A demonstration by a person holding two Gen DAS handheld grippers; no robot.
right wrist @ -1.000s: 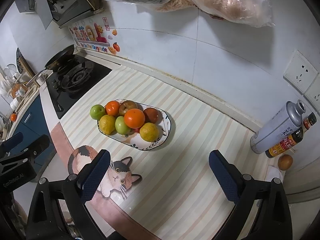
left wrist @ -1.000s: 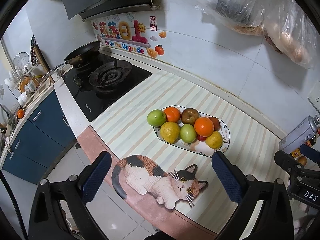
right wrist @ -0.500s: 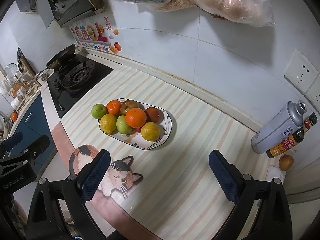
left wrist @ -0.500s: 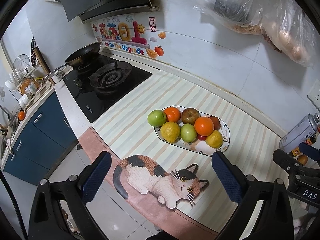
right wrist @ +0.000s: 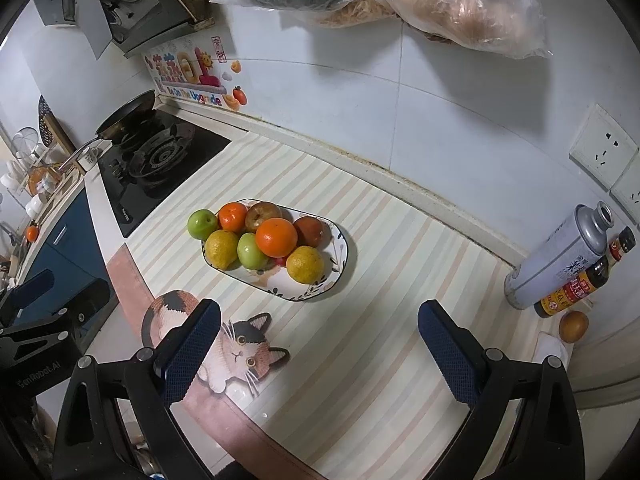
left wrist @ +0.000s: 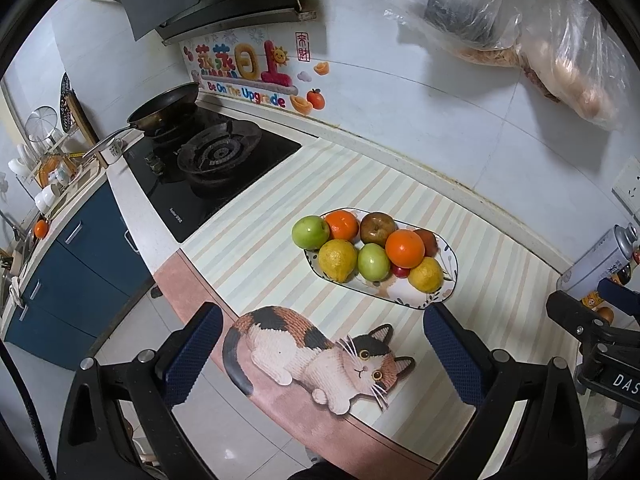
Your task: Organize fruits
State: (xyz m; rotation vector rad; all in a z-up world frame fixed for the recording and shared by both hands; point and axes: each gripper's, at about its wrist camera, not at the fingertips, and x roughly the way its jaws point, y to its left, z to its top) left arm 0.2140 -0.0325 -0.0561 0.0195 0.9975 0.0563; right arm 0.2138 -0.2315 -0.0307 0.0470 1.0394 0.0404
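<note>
Orange (right wrist: 276,237): topmost on the plate (right wrist: 338,268), easiest pick.
Left gripper (left wrist: 322,346): spread, empty.
Right gripper (right wrist: 319,340): spread, empty.

A kitchen counter (right wrist: 400,208) carries a striped mat (right wrist: 380,340) with a cat picture (left wrist: 320,352) at its front edge. On the mat sits an oval plate (right wrist: 336,276) of fruit. At the right stand a metal can (right wrist: 556,256) and a sauce bottle (right wrist: 580,280), with a small orange fruit (right wrist: 573,326) just beside them; a black hob (left wrist: 208,168) lies to the left.
</note>
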